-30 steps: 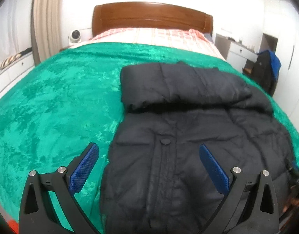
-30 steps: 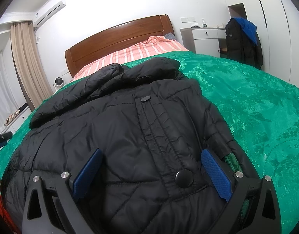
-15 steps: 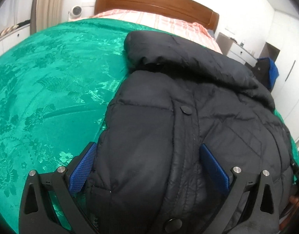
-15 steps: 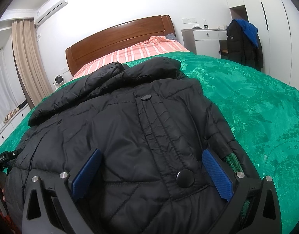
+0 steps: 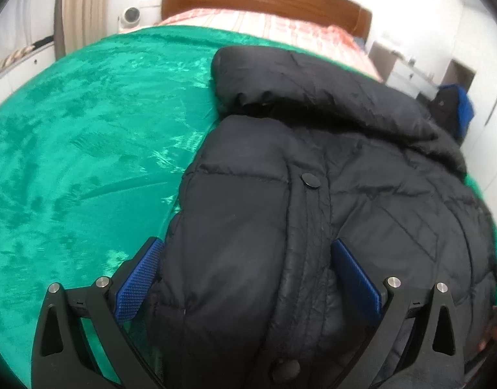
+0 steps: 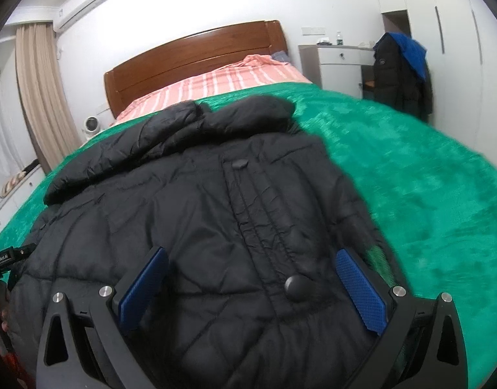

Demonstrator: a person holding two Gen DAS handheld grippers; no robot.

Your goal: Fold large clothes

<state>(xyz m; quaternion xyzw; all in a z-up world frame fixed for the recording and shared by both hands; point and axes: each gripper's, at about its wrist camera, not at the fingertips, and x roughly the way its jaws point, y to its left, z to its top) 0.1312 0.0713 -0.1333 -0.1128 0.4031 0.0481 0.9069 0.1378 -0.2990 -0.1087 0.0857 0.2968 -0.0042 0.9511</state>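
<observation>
A black quilted puffer jacket [image 5: 313, 201] lies front-up on the green bedspread [image 5: 86, 149], its hood toward the headboard and its snap placket running down the middle. My left gripper [image 5: 248, 278] is open, with the jacket's left edge bulging between its blue pads [image 5: 138, 278]. In the right wrist view the same jacket [image 6: 216, 214] fills the middle. My right gripper [image 6: 254, 285] is open, straddling the lower placket and a round snap [image 6: 297, 287], close over the fabric. The left gripper's body [image 6: 5, 259] shows at that view's left edge.
A wooden headboard [image 6: 196, 55] and striped pink sheet [image 6: 222, 81] lie beyond the jacket. A white nightstand [image 6: 339, 61] and a dark coat with a blue hood [image 6: 400, 71] stand at the right. Curtains [image 6: 41, 97] and white drawers are on the left. Open bedspread [image 6: 426, 188] spreads on both sides.
My left gripper has come forward and down onto the jacket's left edge, which now sits between its pads. The right gripper has shifted slightly, its view tilting and blurring.
</observation>
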